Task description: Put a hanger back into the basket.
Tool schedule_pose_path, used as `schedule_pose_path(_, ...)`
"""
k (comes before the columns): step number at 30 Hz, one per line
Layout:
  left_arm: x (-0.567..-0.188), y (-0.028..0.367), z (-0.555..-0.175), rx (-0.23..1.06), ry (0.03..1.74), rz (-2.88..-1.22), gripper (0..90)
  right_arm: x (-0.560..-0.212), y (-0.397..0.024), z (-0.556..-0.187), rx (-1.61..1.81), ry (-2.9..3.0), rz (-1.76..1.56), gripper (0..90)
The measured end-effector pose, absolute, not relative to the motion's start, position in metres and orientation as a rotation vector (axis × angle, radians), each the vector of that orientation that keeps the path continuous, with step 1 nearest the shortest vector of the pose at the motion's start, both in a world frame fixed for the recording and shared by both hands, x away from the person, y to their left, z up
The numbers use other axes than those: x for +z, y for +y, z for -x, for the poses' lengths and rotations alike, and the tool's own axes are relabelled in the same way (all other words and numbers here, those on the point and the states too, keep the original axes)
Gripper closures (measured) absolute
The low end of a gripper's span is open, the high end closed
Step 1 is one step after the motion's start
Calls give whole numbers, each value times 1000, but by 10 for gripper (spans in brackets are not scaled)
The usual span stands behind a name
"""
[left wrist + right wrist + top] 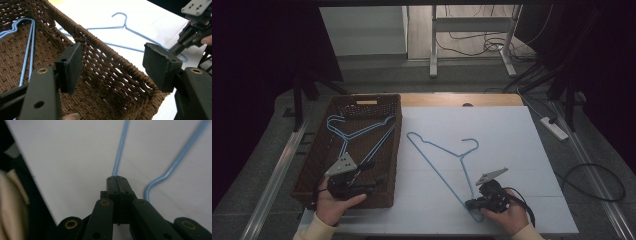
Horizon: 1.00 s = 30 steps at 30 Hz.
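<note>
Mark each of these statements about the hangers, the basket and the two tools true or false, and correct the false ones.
1. The right tool is shut on the wire of the blue hanger on the table. True.
2. The wicker basket stands on the right side of the white table top. False: it stands on the left.
3. Blue hangers in the basket already lie inside it. True.
4. The left tool grips the basket's rim. False: its jaws stand open over the basket's corner and hold nothing.
5. The hanger on the table is red. False: it is blue.
</note>
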<state>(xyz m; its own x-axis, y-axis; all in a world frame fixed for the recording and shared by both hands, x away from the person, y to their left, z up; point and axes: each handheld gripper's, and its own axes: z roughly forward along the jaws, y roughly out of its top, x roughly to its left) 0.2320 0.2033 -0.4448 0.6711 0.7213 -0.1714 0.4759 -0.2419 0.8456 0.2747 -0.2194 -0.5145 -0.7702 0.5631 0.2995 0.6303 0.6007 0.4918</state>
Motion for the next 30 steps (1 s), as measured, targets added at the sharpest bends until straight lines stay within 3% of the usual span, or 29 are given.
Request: schedule_pose_path(30, -445, 204, -232, 327, 952, -1887, 330, -521, -170, -274, -956, -2719, 836, 900)
